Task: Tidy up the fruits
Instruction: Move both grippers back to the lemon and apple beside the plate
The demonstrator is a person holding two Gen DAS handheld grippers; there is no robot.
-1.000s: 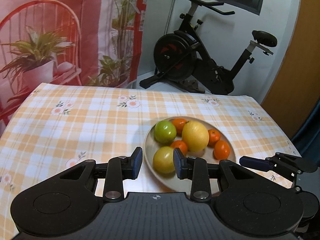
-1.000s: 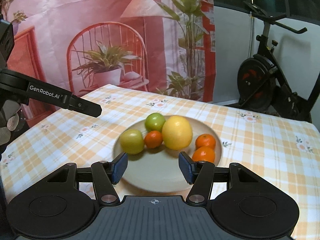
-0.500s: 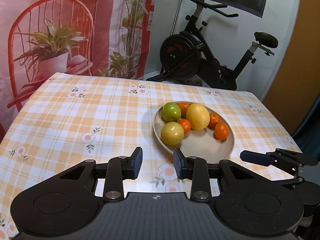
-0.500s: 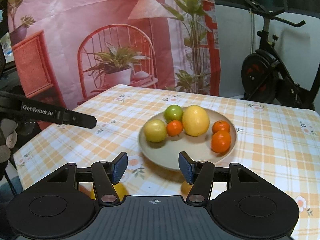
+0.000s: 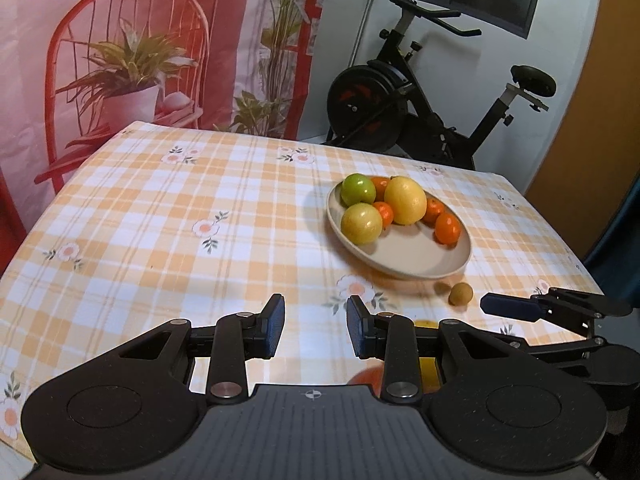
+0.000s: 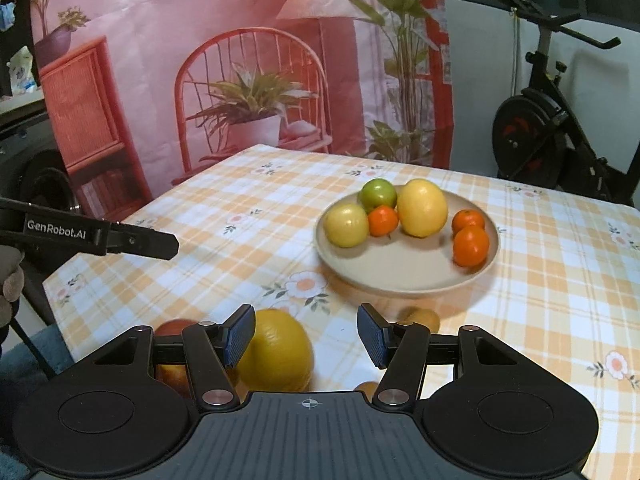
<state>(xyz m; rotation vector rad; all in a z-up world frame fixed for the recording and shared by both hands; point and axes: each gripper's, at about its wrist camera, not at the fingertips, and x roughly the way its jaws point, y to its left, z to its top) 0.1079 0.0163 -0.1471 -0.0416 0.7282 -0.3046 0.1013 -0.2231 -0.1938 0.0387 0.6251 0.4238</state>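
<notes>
Left tongs [image 5: 315,330]: black, blue-padded jaws standing a narrow gap apart with nothing between them, poised above the orange-and-white checked tablecloth with flower prints [image 5: 160,220] that covers the table. Just behind and to the right of the right jaw, partly hidden by the linkage, lie an orange-red fruit [image 5: 362,378] and a yellow one [image 5: 426,324]. A small round tan fruit [image 5: 460,294] rests on the cloth ahead and to the right, just short of the shallow round beige plate [image 5: 424,266].

Right tongs [image 6: 306,334]: jaws set moderately apart, empty. A large yellow citrus fruit [image 6: 280,350] lies on the cloth close below and beside the left pad; whether it touches the pad cannot be told. A red apple [image 6: 176,326] shows behind the left linkage, and a brownish fruit [image 6: 420,316] peeps out behind the right jaw.

Ahead of both tongs the plate carries a green apple [image 6: 377,193], a pale yellow apple [image 6: 346,225], a big yellow citrus [image 6: 421,208] and several small orange mandarins, one [image 6: 383,221] wedged between the apples and two [image 6: 471,245] towards the right rim.

Beyond the table: a pink printed backdrop showing a red chair and plants [image 6: 240,80], and a black exercise bike [image 5: 420,112] against the wall.
</notes>
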